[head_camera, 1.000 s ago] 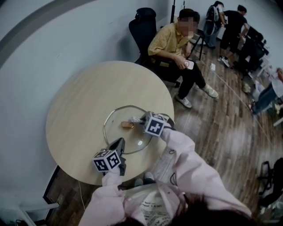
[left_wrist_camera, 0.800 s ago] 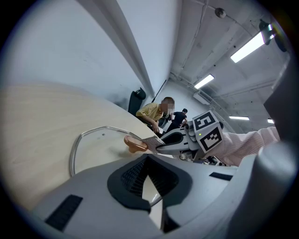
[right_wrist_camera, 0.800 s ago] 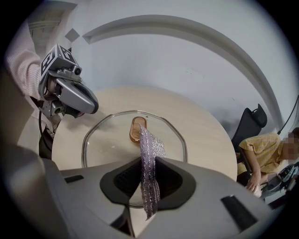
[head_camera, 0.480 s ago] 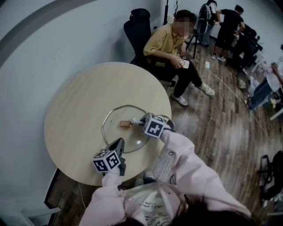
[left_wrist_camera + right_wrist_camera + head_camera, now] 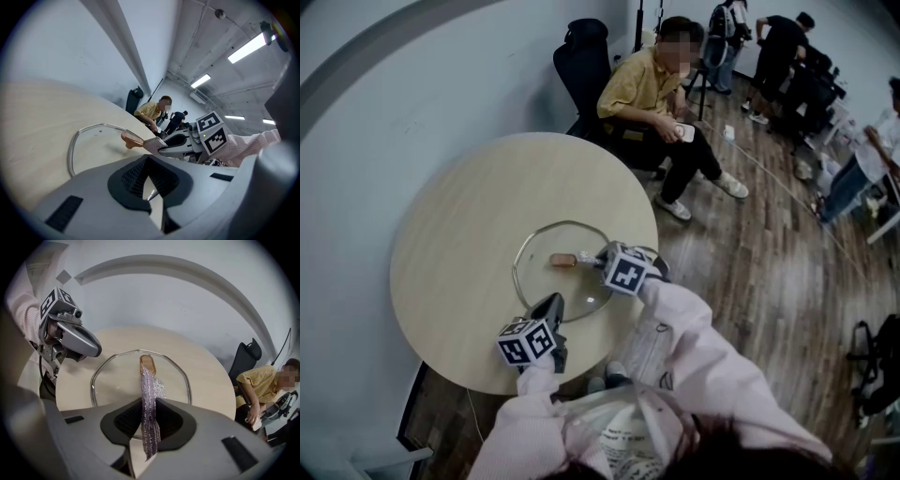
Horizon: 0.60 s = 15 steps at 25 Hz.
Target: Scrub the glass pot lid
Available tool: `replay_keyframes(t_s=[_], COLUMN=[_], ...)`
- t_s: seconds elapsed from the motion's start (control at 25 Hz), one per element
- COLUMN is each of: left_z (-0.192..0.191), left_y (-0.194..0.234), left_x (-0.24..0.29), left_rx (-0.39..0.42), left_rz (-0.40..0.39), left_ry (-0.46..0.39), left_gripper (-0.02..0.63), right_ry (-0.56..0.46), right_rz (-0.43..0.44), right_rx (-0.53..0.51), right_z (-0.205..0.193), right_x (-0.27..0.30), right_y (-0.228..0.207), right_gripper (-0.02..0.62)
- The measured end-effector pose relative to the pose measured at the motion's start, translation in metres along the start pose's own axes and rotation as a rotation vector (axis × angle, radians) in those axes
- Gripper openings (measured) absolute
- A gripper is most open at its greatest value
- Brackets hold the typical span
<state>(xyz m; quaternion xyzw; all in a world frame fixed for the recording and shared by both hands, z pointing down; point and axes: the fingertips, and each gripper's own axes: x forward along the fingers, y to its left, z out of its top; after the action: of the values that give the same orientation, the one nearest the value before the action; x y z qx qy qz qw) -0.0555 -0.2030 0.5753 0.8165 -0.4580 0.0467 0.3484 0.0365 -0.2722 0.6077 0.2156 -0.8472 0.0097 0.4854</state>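
Glass lid lies flat at the near right of the bench. Left gripper fingers pinch its near rim. Right gripper fingers clamp a limp scrub cloth beside the knob. The lid looks stiff, slick and breakable, so the metal rim is the hold.

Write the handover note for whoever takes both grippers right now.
Left gripper: shut on the near rim of the glass pot lid, apparently steadying it.
Right gripper: shut on a purple scrub cloth; the cloth's far end lies on the glass, reaching the brown knob.
The lid lies flat, knob up, on the round table.
Done: both grips set, cloth on the glass. How much is scrubbed cannot be told.
Left: probably rub the cloth across the glass and rim while the left grip holds.
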Motion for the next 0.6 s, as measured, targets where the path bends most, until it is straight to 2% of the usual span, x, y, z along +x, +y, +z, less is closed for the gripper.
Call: replay_keyframes(t_s=[0.6], left_z=[-0.007], left_y=[-0.002], left_x=[-0.008], left_rx=[0.009], left_rz=[-0.026], left_ry=[0.011], left_gripper=[-0.002], right_ry=[0.045], right_rz=[-0.029], right_rx=[0.037], right_z=[-0.006], right_x=[-0.005], right_y=[0.019], right_gripper=[0.086])
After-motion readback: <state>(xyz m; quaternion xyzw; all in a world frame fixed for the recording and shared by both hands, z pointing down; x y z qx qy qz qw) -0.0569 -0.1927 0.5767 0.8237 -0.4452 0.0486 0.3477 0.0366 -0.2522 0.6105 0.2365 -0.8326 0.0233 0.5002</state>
